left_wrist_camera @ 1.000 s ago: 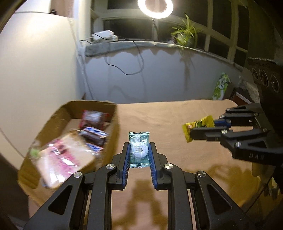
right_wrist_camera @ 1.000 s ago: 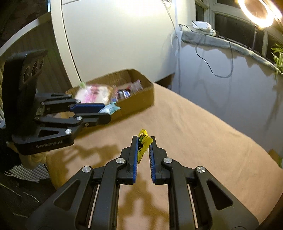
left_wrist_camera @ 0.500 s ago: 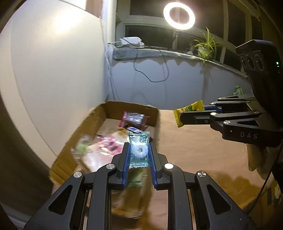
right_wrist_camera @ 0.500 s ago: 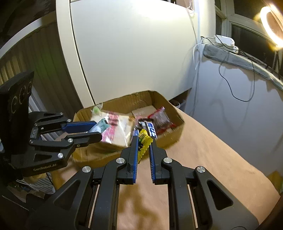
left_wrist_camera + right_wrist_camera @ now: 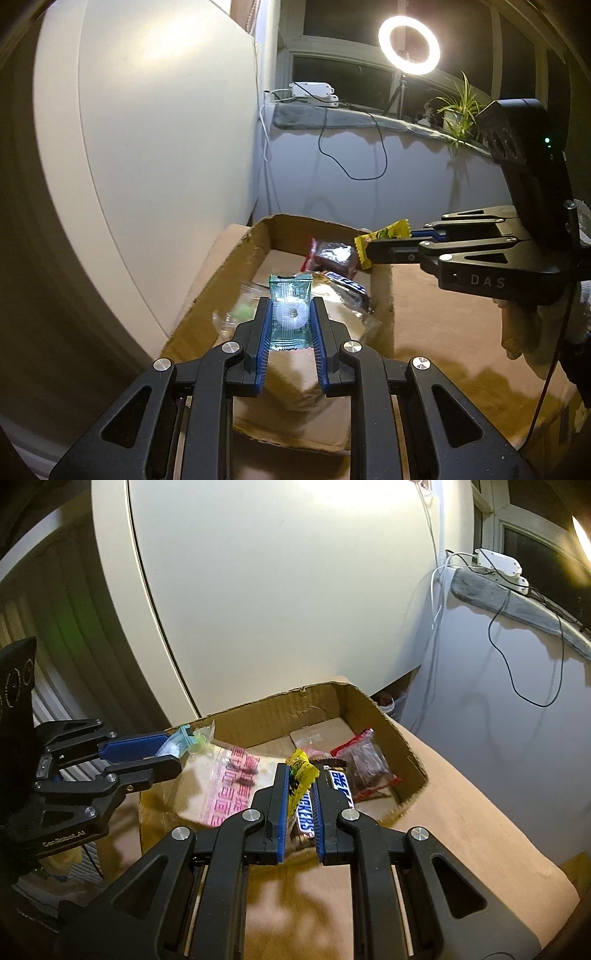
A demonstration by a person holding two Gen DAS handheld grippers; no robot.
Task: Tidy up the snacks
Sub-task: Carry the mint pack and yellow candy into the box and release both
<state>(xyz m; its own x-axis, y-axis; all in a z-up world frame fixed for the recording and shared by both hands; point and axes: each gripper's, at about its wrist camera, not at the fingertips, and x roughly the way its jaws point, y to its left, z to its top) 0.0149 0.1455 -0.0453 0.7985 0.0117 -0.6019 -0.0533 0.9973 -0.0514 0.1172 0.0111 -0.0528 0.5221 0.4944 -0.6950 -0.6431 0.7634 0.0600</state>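
Observation:
My left gripper (image 5: 290, 306) is shut on a clear teal candy wrapper (image 5: 290, 314) with a white ring sweet inside. It hangs over the near end of the open cardboard box (image 5: 236, 258). My right gripper (image 5: 300, 775) is shut on a thin yellow snack packet (image 5: 298, 775), held above the box's front edge (image 5: 410, 797). Each gripper shows in the other's view: the right gripper (image 5: 373, 248) with the yellow packet (image 5: 384, 236) at the box's right wall, the left gripper (image 5: 173, 755) with the teal wrapper (image 5: 177, 743) at the box's left side.
Inside the box lie a large clear bag with pink print (image 5: 221, 794), a Snickers bar (image 5: 341, 782) and a red-edged dark snack packet (image 5: 365, 768). The box sits on a tan-covered surface (image 5: 461, 842) beside a white cabinet (image 5: 277, 590). A cable (image 5: 347, 162) hangs on the back wall.
Both grippers have swung left from over the tan surface to over the box, each still holding its snack. The box now fills the middle of both views.

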